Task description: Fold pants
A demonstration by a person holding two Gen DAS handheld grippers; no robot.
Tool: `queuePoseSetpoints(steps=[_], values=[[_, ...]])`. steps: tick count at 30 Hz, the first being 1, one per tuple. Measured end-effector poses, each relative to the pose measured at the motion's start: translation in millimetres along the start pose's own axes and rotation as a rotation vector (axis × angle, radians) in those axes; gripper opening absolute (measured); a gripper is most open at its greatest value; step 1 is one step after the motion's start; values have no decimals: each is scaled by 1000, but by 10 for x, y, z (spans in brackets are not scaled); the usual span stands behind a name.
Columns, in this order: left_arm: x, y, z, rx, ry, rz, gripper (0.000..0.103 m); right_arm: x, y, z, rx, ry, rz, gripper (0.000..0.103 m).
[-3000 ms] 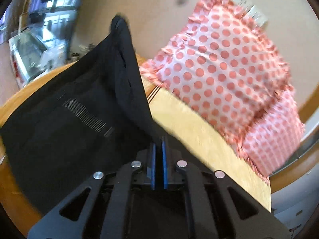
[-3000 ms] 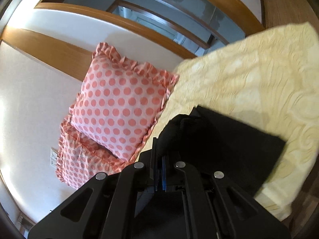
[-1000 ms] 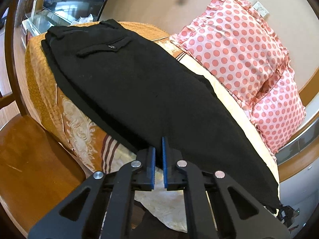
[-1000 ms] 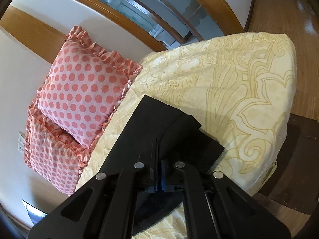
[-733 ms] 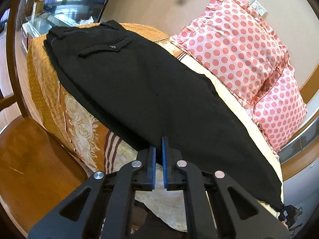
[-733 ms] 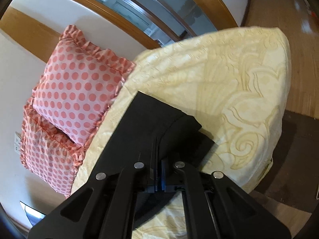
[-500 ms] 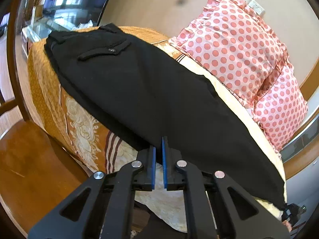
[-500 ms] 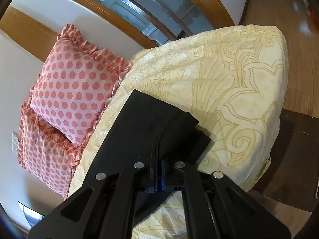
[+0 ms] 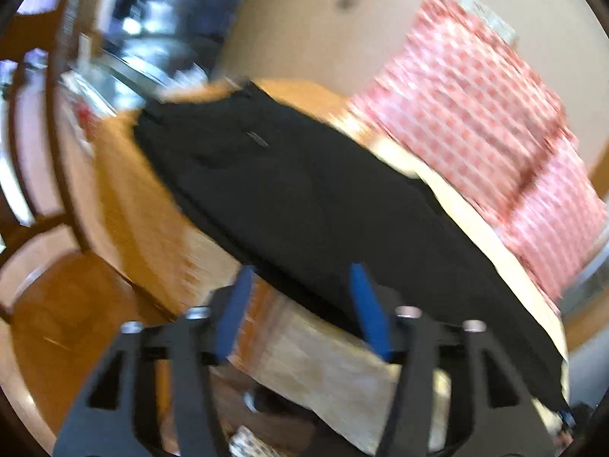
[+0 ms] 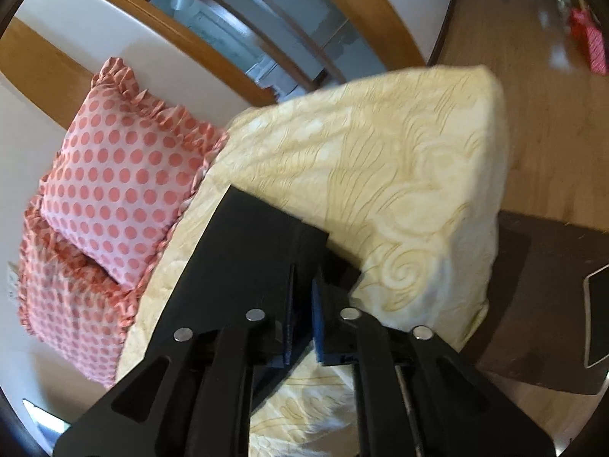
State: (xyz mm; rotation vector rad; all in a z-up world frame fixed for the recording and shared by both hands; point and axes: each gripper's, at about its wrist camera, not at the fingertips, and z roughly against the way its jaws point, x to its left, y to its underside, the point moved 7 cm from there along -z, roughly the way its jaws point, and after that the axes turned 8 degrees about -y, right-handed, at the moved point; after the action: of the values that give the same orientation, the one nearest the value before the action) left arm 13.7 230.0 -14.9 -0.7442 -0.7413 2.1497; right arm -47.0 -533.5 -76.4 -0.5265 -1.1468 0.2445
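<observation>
Black pants [image 9: 304, 182] lie stretched along the bed, waistband and back pocket at the far left. In the blurred left wrist view my left gripper [image 9: 301, 266] hovers at their near edge. Its jaws are opening and stand wide, and the blue pads [image 9: 232, 312] touch no cloth. In the right wrist view the leg end of the pants [image 10: 243, 266] rests on the cream bedcover [image 10: 399, 175]. My right gripper [image 10: 304, 274] is at the hem with its jaws opening. A narrow gap shows, dark cloth lies between the pads, and they are not pressing on it.
Two pink polka-dot pillows [image 10: 121, 179] lean against the wall behind the bed, and also appear as pillows [image 9: 475, 122]. A wooden chair [image 9: 57, 297] stands left of the bed. A dark low table [image 10: 540, 304] and wooden floor [image 10: 533, 57] lie beyond the bed's corner.
Both grippers were shut on the pants' near edge and have let go. The left jaws have swung wide and pulled back a little; the right jaws have parted slightly.
</observation>
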Motion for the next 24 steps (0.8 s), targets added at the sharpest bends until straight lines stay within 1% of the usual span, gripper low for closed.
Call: queuePoseSetpoints(steps=[1, 2, 3, 5, 6, 7, 8, 9, 11, 12, 13, 14, 15, 17, 18, 20, 21, 22, 24], values=[[47, -42, 41, -26, -19, 7, 61, -23, -36, 59, -32, 35, 6, 52], [73, -72, 77, -46, -26, 10, 62, -36, -75, 120, -69, 50, 14, 72], [64, -94, 115, -64, -16, 7, 64, -26, -106, 178, -96, 43, 31, 72], [-82, -93, 159, -88, 28, -35, 71, 14, -106, 187, -87, 29, 56, 70], [-168, -78, 163, -96, 47, -61, 74, 32, -103, 181, -83, 22, 63, 69], [-276, -66, 156, -101, 67, -89, 77, 46, -97, 170, -77, 10, 67, 64], [-380, -37, 144, -101, 89, -118, 78, 61, -91, 150, -69, 1, 69, 60], [-517, -3, 100, -90, 119, -154, 78, 95, -82, 135, -67, -18, 68, 59], [-662, 53, 24, -63, 152, -198, 79, 279, -53, 98, -50, -83, 101, 57], [-733, 99, -22, -45, 164, -222, 80, 524, 1, 35, -12, -158, 153, 57], [-778, 124, -69, -31, 165, -238, 81, 695, 61, -11, 20, -196, 192, 57], [-809, 151, -120, -17, 159, -251, 81, 1030, 199, -115, 93, -259, 280, 57], [-818, 177, -153, -8, 155, -256, 82, 1261, 319, -184, 143, -301, 339, 57], [-819, 200, -212, 6, 151, -256, 85, 1832, 692, -337, 280, -414, 479, 57], [-815, 218, -238, 14, 154, -254, 86, 2203, 989, -419, 379, -488, 566, 57], [-791, 239, -249, 14, 161, -257, 88, 2734, 1487, -487, 517, -589, 700, 57], [-793, 250, -251, 10, 168, -262, 90, 3071, 1838, -500, 597, -644, 797, 57], [-785, 272, -247, 9, 177, -266, 94, 3301, 2091, -504, 648, -686, 871, 57], [-792, 294, -250, 5, 185, -277, 97, 3762, 2606, -512, 714, -767, 1027, 57]])
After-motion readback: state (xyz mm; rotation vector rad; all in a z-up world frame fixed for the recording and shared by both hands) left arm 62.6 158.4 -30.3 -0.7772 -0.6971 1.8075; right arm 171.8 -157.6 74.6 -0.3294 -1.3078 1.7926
